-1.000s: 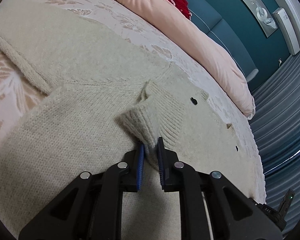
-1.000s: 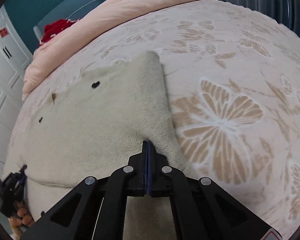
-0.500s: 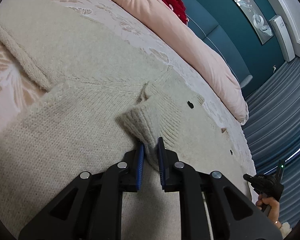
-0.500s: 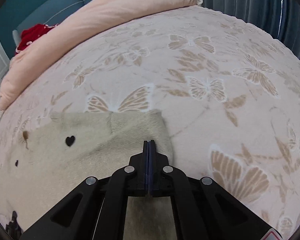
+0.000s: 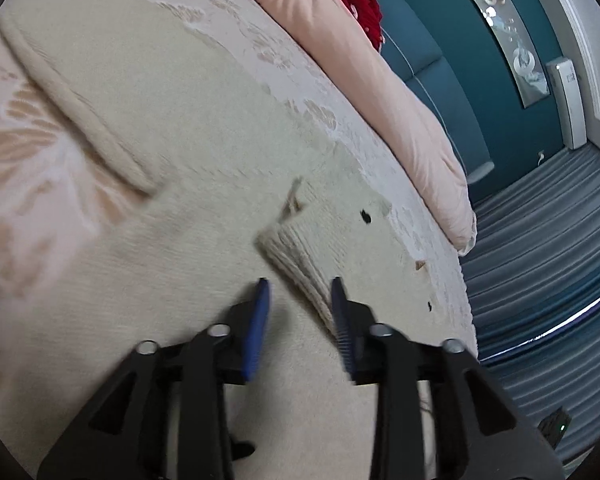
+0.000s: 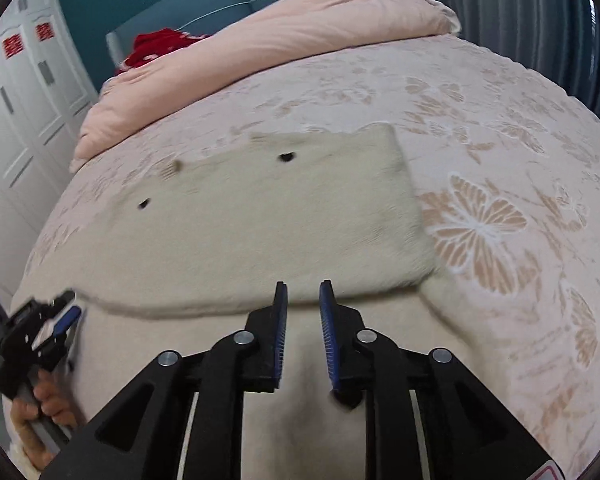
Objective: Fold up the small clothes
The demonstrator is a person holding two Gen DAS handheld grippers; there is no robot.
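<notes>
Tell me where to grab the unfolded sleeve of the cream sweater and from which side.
Grip the sleeve at its cuff end, top left in the left wrist view, approaching from the bedspread side. Its thick rolled edge lies exposed there, free of the sweater body, so it probably pinches easily.

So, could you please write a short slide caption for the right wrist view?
Right gripper, jaws just opened and empty, above a folded cream sweater on a butterfly-patterned bedspread.
</notes>
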